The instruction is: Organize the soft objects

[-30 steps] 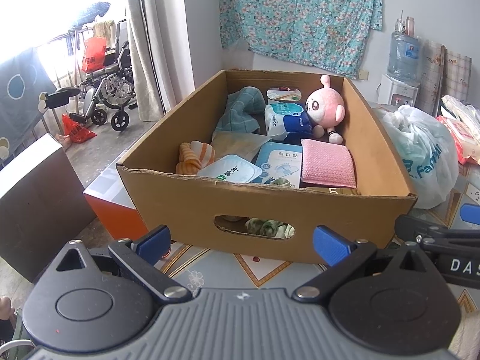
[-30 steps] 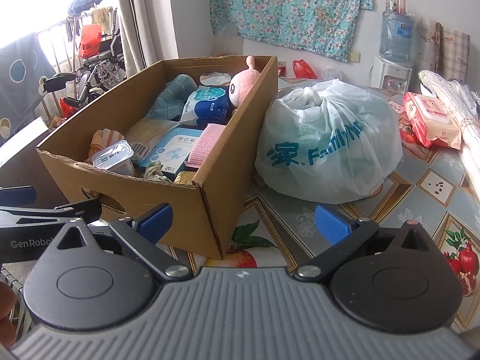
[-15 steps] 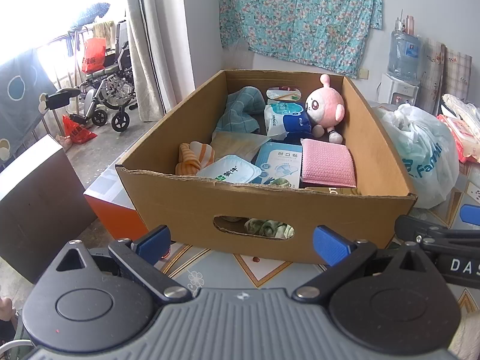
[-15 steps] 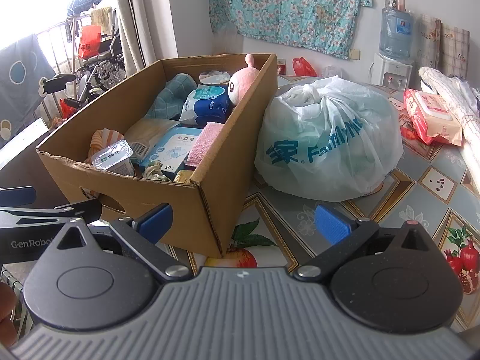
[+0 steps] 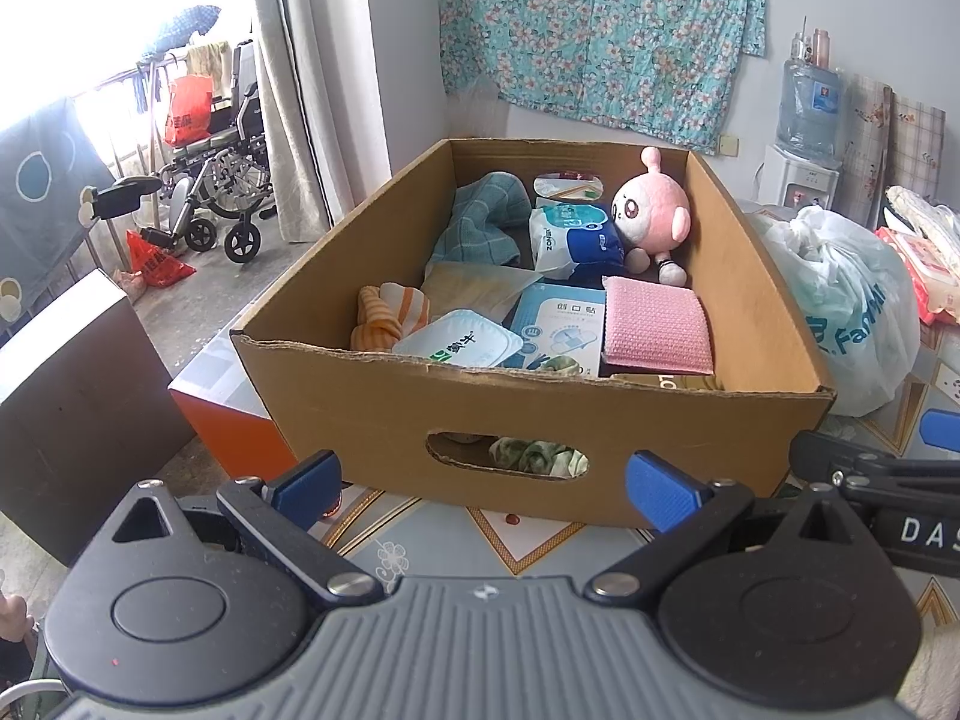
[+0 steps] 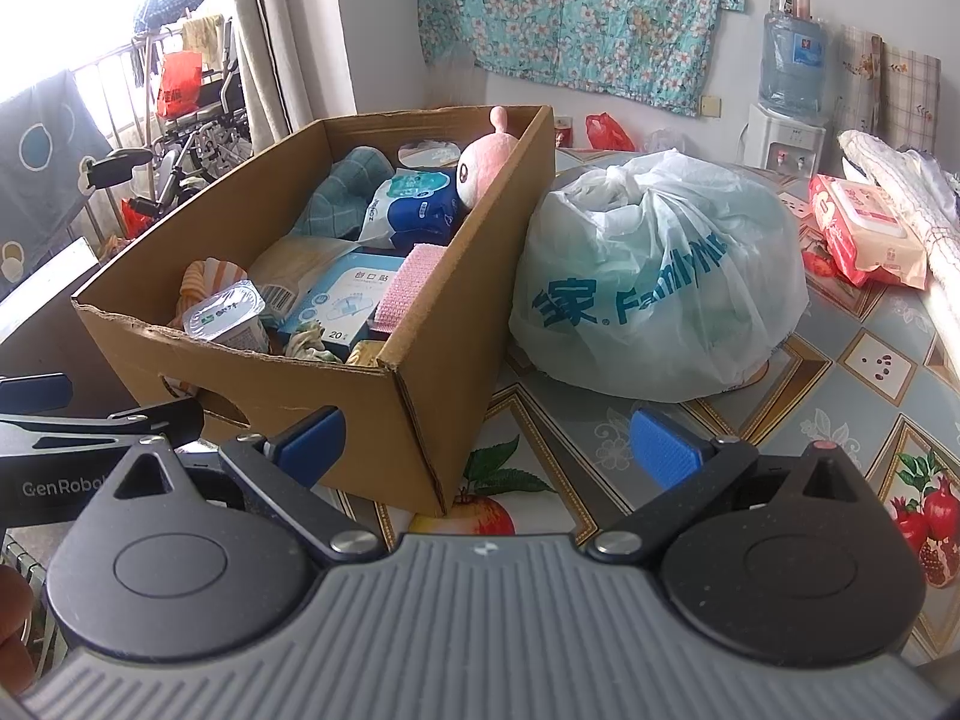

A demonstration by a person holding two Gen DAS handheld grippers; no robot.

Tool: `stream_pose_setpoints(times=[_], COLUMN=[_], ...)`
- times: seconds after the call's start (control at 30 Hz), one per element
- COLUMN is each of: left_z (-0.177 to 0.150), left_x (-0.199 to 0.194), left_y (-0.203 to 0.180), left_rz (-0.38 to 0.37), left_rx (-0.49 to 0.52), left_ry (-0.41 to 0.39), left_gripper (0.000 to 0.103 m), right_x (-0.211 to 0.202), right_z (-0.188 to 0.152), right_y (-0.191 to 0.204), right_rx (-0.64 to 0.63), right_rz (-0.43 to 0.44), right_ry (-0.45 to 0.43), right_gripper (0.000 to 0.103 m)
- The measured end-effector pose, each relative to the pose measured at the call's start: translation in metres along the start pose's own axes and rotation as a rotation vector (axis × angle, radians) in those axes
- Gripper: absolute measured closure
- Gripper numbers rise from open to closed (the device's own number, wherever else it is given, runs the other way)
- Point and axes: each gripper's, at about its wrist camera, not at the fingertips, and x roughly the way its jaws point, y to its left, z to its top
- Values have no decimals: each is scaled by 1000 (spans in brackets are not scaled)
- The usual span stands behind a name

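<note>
Cardboard box on tabletop, pink toy at far end; plastic bag beside box. Left tongs, right tongs spread, empty.

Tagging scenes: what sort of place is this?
Probably a lived-in home room: a water dispenser, a floral cloth on the wall, a wheelchair by the balcony.

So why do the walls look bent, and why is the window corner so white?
Left wrist view: the fisheye lens bows the curtain and the cardboard box edges, and daylight washes out the window. Right wrist view: same bending, the window also overexposed, while the plastic bag stays evenly lit and sharp.
</note>
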Motion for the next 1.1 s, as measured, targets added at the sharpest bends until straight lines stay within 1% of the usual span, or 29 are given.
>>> stream_pose_setpoints(times=[1.1], left_z=[-1], left_x=[-3], left_y=[7], left_rz=[4], left_rx=[2], left_ry=[-3], left_gripper=[1], right_x=[2], right_z=[2], right_y=[1], right_rx=[-3], right_rz=[5], right_ry=[-2], right_gripper=[1])
